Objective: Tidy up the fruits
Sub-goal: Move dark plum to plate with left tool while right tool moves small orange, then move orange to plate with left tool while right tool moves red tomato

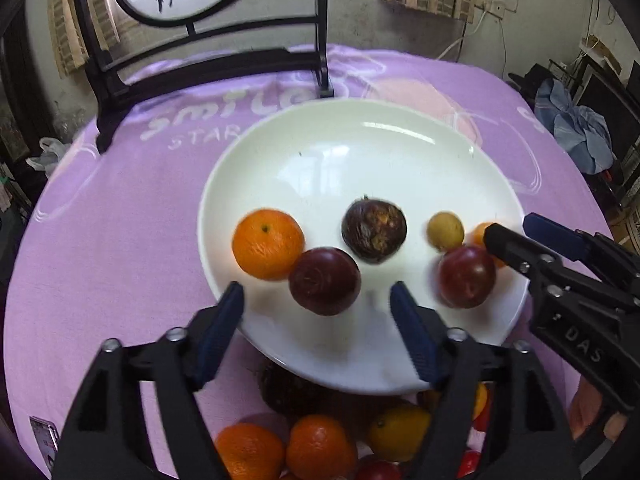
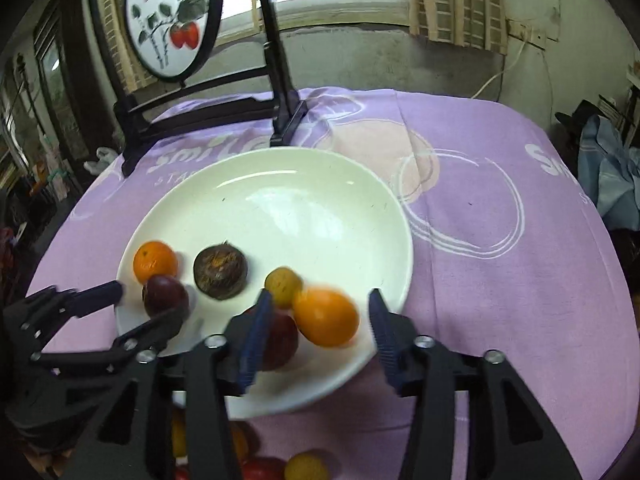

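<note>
Roughly mid-task, judged from layout: six fruits already on white plate (image 1: 360,152), more waiting off it.

On plate, left wrist view: orange (image 1: 267,243) at left rim touching dark red plum (image 1: 324,281); brown rough fruit (image 1: 374,229) centre; small yellow fruit (image 1: 445,230) and second plum (image 1: 466,276) at right. Right wrist view: oval orange fruit (image 2: 326,317) near lower right rim, blurred.

Left hand-held gripper (image 1: 316,334) jaws apart, nothing clamped, dark red plum just ahead of tips. Right hand-held gripper (image 2: 320,332) jaws apart, oval orange fruit between fingers, pads apparently not pressing.

Left to do: pile of loose fruits (image 1: 320,446) on purple tabletop (image 1: 120,240), bottom of frame, just below plate's near rim.

Room: upper half of plate bare. Near rim crowded, both grippers close together. Black stand (image 1: 120,92) upper left, touching plate's far edge.
</note>
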A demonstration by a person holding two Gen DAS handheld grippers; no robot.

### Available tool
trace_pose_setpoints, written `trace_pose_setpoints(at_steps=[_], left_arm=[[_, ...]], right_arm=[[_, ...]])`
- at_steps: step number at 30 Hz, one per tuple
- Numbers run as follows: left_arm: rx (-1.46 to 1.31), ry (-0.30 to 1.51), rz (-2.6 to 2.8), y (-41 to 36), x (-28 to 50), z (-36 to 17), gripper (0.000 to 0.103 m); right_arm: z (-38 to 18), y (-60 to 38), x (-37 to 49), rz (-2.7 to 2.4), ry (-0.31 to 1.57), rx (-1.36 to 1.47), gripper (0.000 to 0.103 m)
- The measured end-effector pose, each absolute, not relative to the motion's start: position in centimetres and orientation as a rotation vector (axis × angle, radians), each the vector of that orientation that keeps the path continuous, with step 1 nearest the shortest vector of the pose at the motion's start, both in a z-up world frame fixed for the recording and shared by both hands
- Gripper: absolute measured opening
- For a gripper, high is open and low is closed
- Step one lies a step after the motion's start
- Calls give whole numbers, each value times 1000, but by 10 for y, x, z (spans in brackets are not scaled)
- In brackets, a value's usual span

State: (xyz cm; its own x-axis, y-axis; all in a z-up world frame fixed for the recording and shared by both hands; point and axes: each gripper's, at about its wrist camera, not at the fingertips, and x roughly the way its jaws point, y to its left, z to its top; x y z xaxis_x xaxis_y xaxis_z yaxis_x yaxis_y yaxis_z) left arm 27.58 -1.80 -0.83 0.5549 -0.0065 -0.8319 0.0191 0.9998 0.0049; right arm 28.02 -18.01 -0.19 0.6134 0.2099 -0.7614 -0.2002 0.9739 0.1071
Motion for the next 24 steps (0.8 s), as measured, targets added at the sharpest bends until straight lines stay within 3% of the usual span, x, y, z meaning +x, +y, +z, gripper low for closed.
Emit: trace_pose_setpoints(at_steps=[12, 24], left_arm=[[18, 870, 14, -5, 200, 26, 94], [-47, 929, 18, 28, 125, -19, 95]], right_arm=[[5, -201, 215, 275, 869, 44, 63], [-17, -179, 110, 406, 940, -140, 63]])
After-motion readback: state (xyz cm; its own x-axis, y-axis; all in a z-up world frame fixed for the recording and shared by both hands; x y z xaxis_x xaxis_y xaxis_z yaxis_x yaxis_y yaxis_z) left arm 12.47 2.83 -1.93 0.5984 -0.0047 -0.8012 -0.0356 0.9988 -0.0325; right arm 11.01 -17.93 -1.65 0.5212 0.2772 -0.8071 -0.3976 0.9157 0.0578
